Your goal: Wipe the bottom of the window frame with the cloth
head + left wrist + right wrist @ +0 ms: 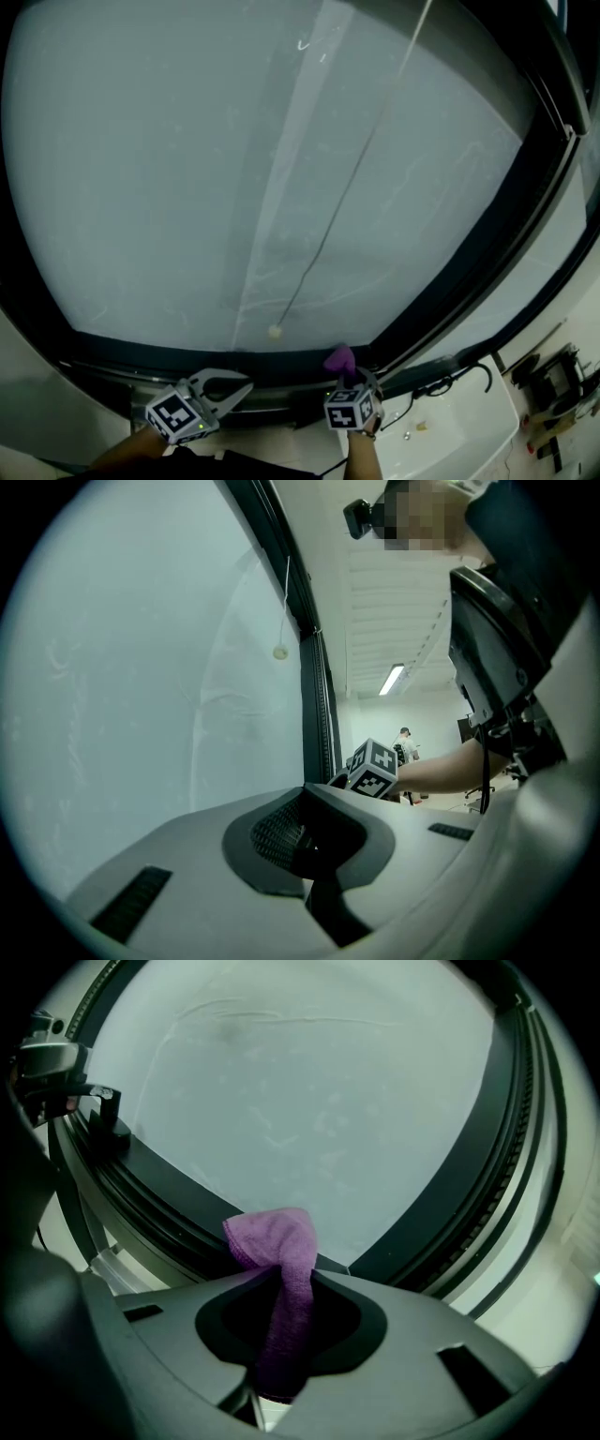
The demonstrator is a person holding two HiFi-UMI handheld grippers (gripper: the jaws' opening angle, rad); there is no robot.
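A purple cloth (339,358) sticks up from my right gripper (354,379), which is shut on it just below the dark bottom rail of the window frame (281,364). In the right gripper view the cloth (277,1241) hangs folded between the jaws of the right gripper (292,1277), in front of the bottom rail (159,1194) and close to a corner of the frame. My left gripper (246,384) sits to the left by the same rail. In its own view the left gripper (305,791) is shut with nothing in it. The right gripper's marker cube (373,769) shows beyond it.
Frosted glass (234,169) fills the window. A blind cord ends in a small bead (275,331) just above the rail. A white ledge (450,427) at the lower right carries black cables (469,370) and dark tools (553,375). A black fitting (56,1063) sits on the frame at the left.
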